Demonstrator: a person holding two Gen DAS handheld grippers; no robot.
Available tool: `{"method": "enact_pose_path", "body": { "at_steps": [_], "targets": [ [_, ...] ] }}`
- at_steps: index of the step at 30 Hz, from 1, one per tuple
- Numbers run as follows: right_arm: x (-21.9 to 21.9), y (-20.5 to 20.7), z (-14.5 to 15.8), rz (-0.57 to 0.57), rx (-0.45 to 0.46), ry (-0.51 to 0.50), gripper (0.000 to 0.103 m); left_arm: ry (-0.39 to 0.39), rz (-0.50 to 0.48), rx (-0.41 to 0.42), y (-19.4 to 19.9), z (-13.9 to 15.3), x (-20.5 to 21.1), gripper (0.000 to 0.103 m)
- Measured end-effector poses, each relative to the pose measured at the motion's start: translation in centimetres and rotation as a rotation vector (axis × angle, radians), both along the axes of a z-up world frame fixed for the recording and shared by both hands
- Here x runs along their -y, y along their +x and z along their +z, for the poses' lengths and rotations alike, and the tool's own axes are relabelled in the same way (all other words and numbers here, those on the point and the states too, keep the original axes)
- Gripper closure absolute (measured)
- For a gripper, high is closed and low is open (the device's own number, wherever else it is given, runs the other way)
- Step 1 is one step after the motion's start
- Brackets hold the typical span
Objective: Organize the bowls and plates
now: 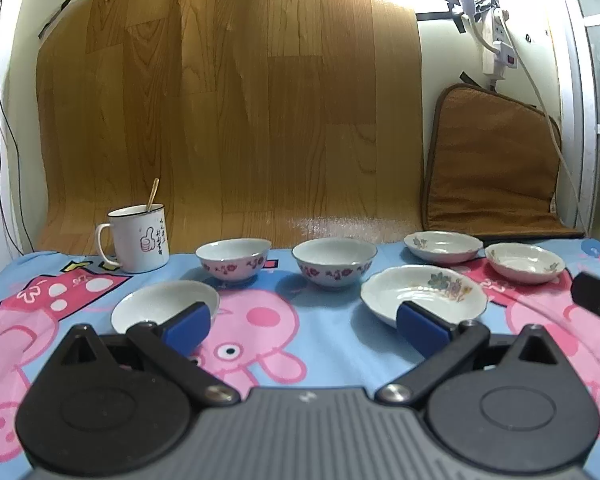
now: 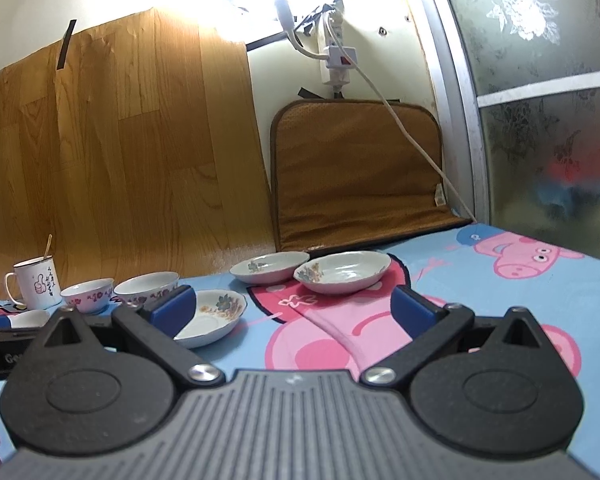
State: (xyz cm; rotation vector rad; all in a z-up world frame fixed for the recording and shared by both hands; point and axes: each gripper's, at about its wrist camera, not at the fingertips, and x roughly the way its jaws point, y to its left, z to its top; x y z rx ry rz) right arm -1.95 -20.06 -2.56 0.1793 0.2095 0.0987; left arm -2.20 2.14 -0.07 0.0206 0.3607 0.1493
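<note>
Nearest the left wrist camera, the left gripper (image 1: 302, 322) hangs low over the cartoon-pig tablecloth (image 1: 332, 356), its blue pads spread wide and gripping nothing. Just beyond its left pad lies a plain white dish (image 1: 156, 306); beyond its right pad, a flowered plate (image 1: 424, 292). Farther back stand two flowered bowls, one left (image 1: 234, 258) and one right (image 1: 334, 260), with two small plates far right, a far one (image 1: 442, 245) and a nearer one (image 1: 524, 262). A mug (image 1: 138, 238) sits far left. The right gripper (image 2: 292, 306) is likewise released and empty. The ware looks like glazed ceramic: stiff, slippery and chip-prone. A pinch across the rim seems the best hold, set down gently when stacking.
</note>
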Motion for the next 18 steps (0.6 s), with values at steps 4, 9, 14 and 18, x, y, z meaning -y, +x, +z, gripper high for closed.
{"method": "enact_pose_path", "body": {
  "at_steps": [4, 9, 14, 18],
  "targets": [
    [0.1, 0.5, 0.8, 0.023, 0.008, -0.028, 0.0, -0.05, -0.019, -0.014, 0.7, 1.4, -0.7, 0.0],
    [0.6, 1.5, 1.5, 0.03, 0.028, -0.045, 0.0, -0.131, -0.039, -0.062, 2.1, 1.9, -1.6, 0.0],
    [0.9, 2.2, 1.8, 0.045, 0.024, -0.021, 0.004, -0.147, -0.049, -0.072, 2.9, 2.1, -2.1, 0.0],
    [0.3, 2.6, 1.4, 0.07, 0.013, -0.042, 0.011, -0.164, -0.065, -0.085, 3.4, 1.9, -2.2, 0.0]
  ]
}}
